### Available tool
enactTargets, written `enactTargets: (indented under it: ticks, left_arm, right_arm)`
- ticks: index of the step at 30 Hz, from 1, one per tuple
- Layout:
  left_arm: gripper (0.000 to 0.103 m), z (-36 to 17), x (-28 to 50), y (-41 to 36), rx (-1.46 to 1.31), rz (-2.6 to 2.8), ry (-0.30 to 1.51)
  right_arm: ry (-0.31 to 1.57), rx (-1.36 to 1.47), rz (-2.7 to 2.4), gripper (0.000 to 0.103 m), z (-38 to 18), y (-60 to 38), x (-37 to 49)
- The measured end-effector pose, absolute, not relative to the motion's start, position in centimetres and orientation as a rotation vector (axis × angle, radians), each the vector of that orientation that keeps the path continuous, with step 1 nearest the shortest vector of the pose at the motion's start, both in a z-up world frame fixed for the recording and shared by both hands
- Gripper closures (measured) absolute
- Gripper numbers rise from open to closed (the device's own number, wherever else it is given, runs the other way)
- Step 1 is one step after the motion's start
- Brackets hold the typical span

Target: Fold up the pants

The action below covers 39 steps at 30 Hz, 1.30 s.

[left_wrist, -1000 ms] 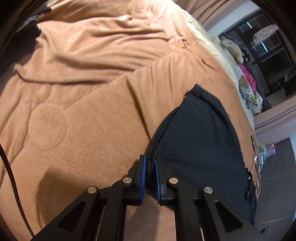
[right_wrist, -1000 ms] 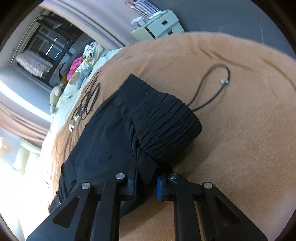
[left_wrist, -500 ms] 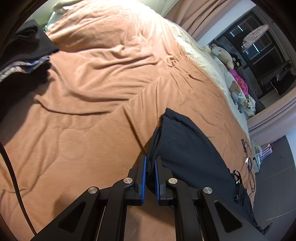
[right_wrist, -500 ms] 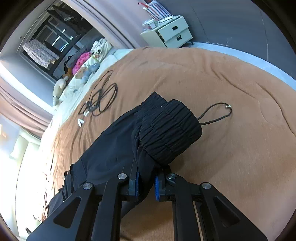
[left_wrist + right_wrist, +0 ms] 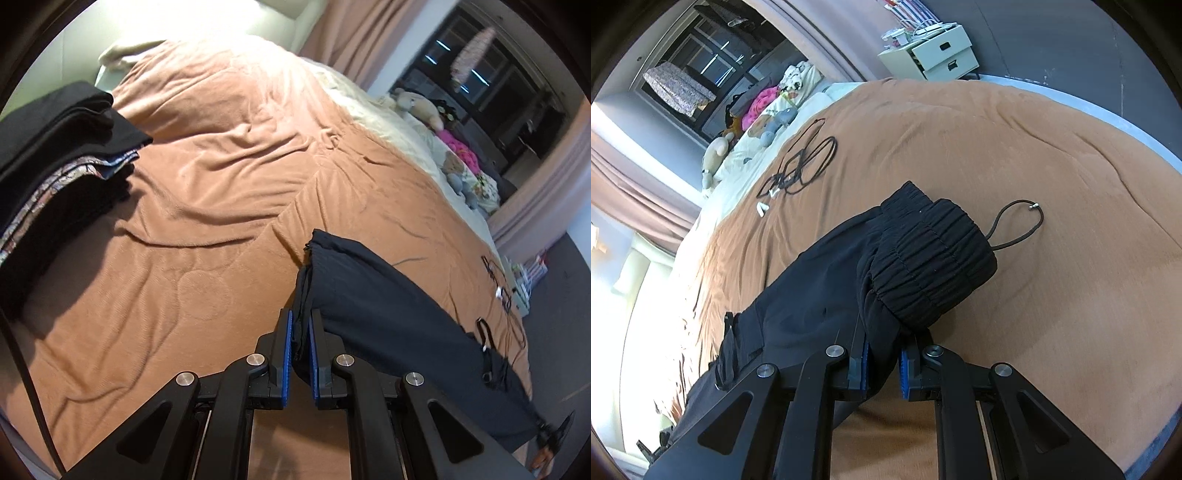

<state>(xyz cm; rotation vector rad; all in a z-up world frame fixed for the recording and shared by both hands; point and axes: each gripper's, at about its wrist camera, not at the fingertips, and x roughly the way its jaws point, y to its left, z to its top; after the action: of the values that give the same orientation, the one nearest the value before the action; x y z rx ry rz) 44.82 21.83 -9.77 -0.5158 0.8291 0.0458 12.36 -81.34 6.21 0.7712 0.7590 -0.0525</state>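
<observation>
Black pants (image 5: 388, 314), pinched at 2 places, hang partly lifted above the orange-brown blanket (image 5: 203, 229). My left gripper (image 5: 301, 354) is clenched on the hem end; my right gripper (image 5: 882, 365) is clenched on fabric just below the gathered waistband (image 5: 931, 266), whose drawcord (image 5: 1015, 225) trails on the blanket. To do this step well, I judge both hands should rise evenly, keeping the cloth taut and the edges aligned before laying 1 end over the other. Compared with 1 second earlier, more of the bed and a stack of folded clothes (image 5: 62, 155) show: both grippers have risen.
</observation>
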Motion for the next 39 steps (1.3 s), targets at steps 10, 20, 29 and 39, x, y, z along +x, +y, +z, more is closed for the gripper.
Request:
enactTargets:
  ticks: [10, 20, 29, 39]
  left_arm:
    - [0.094, -12.0, 42.8, 25.2, -0.498, 0.025, 0.813]
    - [0.094, -13.1, 40.3, 28.8, -0.570, 0.058, 0.822]
    - [0.094, -13.5, 37.4, 28.7, -0.590, 0.053, 0.896]
    - [0.061, -16.8, 35.8, 27.9, -0.601, 0.099, 0.982]
  right_arm:
    - [0.782, 0.714, -0.043, 0.094, 7.0, -79.3, 9.9]
    - [0.806, 0.685, -0.014, 0.094, 7.0, -77.7, 8.0]
    - [0.806, 0.704, -0.043, 0.094, 6.2, -78.5, 6.7]
    - [0.864, 0.654, -0.036, 0.037, 4.0, -76.4, 5.3]
